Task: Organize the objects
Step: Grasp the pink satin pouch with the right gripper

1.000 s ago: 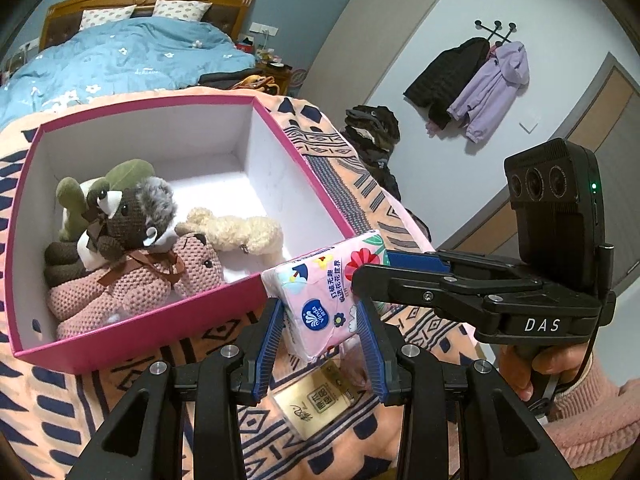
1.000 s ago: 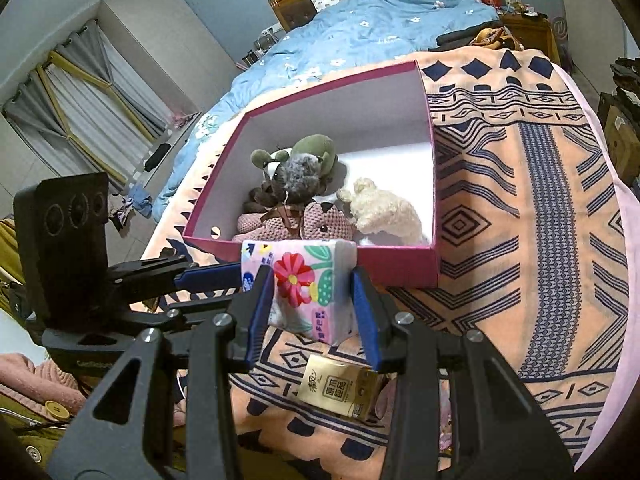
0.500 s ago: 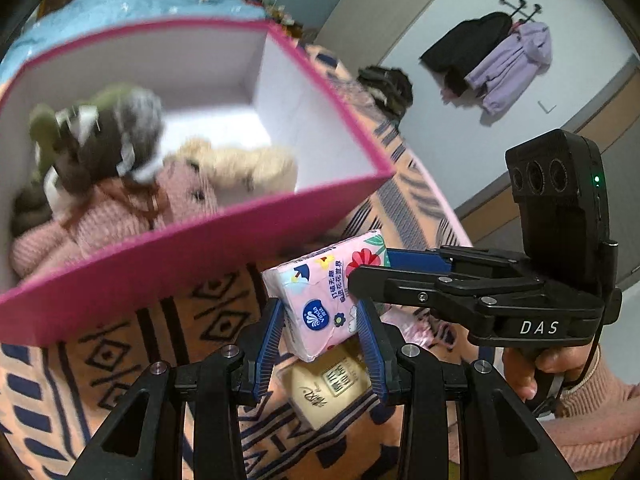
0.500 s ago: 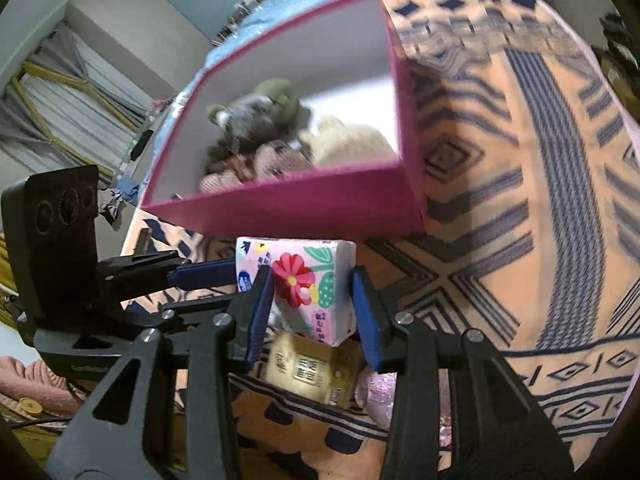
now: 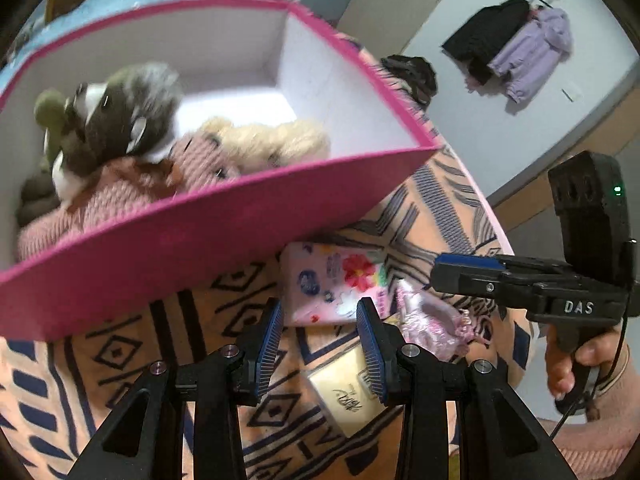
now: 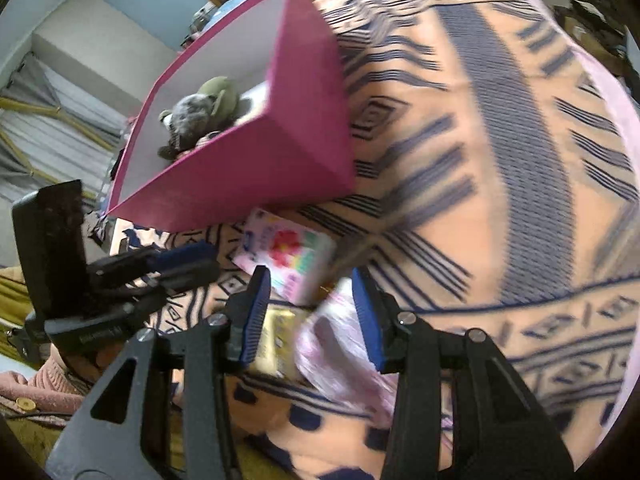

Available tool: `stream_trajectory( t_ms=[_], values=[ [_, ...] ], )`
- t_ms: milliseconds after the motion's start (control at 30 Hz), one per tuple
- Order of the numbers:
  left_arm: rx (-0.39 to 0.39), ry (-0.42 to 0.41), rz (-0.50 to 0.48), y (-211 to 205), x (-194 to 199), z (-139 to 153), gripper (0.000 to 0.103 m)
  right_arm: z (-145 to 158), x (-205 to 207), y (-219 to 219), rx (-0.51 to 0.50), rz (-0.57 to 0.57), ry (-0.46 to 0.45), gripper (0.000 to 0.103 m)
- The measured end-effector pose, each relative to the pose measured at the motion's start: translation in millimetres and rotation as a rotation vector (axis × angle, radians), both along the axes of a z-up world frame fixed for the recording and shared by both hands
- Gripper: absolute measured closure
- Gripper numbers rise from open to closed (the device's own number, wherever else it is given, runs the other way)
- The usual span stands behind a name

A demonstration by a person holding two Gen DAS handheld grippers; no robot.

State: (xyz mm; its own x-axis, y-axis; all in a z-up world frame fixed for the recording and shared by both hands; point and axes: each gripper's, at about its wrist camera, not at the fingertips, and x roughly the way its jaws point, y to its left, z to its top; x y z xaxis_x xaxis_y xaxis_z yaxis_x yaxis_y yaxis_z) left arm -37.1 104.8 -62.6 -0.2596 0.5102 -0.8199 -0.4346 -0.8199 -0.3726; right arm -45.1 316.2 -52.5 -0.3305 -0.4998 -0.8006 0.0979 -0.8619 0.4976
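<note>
The pink flowered tissue pack (image 5: 336, 284) lies flat on the patterned blanket just in front of the pink box (image 5: 180, 236); it also shows in the right wrist view (image 6: 286, 256). My left gripper (image 5: 320, 344) is open and empty, fingers just short of the pack. My right gripper (image 6: 310, 316) is open and empty above a pink crinkly packet (image 6: 344, 356) and a yellow packet (image 6: 276, 344). The box holds several plush toys (image 5: 132, 148).
The yellow packet (image 5: 348, 392) and the pink crinkly packet (image 5: 432, 324) lie on the blanket (image 6: 500, 184) near my fingers. The right gripper's body (image 5: 560, 280) is at the right. Coats (image 5: 516, 48) hang on the far wall.
Both grippers opened and let go of the tissue pack, which now lies on the blanket in front of the box. Both views have dropped lower and closer to the blanket.
</note>
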Motion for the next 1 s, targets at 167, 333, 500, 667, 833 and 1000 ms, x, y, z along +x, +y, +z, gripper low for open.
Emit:
stream_trajectory(
  t_ms=[167, 333, 500, 667, 833, 1000],
  values=[
    [0.017, 0.059, -0.120, 24, 15, 14, 0.065, 0, 32, 18, -0.033, -0.039, -0.035, 0.058],
    [0.021, 0.074, -0.252, 56, 21, 14, 0.065, 1, 60, 24, -0.142, -0.055, -0.070, 0.058],
    [0.030, 0.042, -0.316, 78, 12, 3, 0.067, -25, 78, 26, -0.205, -0.101, -0.151, 0.058],
    [-0.004, 0.014, -0.369, 90, 14, -9, 0.079, -42, 77, 40, -0.256, -0.197, -0.151, 0.060],
    [-0.008, -0.008, -0.407, 91, 25, -16, 0.082, -39, 64, 44, -0.229, -0.230, -0.106, 0.060],
    [0.020, -0.054, -0.394, 81, 28, -18, 0.082, -36, 43, 42, -0.234, -0.223, -0.076, 0.059]
  ],
)
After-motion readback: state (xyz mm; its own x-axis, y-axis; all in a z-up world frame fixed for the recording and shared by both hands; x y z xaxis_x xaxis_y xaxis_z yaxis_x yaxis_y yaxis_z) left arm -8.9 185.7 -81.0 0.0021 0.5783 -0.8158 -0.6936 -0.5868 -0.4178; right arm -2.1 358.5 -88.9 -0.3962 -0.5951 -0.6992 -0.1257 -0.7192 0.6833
